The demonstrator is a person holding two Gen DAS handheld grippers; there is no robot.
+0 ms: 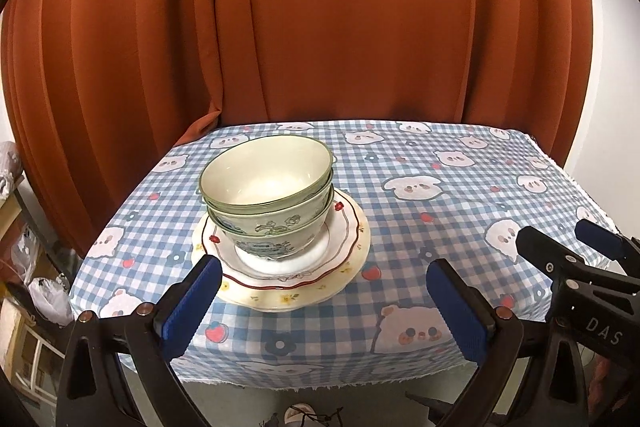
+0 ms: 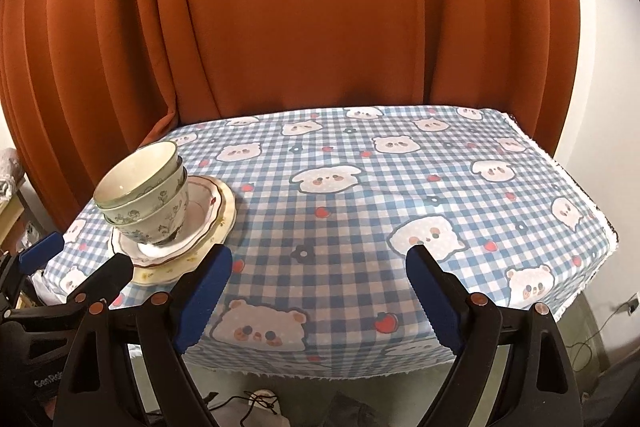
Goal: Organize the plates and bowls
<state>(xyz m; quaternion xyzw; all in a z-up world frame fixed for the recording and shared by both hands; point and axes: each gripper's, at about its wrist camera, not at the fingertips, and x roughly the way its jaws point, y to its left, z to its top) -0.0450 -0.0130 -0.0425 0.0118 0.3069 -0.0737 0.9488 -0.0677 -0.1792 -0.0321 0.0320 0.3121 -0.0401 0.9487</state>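
Blue-padded, my left claw point(image 1: 324, 281) gapes empty; bowls point(image 1: 267, 199) nested on stacked plates point(image 1: 348, 227) sit just ahead, toward its left finger; my right claw point(image 2: 320, 275) is likewise spread, stack off to its left.

Three green-rimmed bowls point(image 1: 267, 187), cream inside and printed with dark floral motifs outside, sit nested upright, the top one slightly tilted. They rest in a white scalloped plate with a red line rim point(image 1: 344, 227), itself stacked on a larger cream plate with small yellow flowers point(image 1: 280, 297). The stack stands on the left half of the counter point(image 1: 440, 211).
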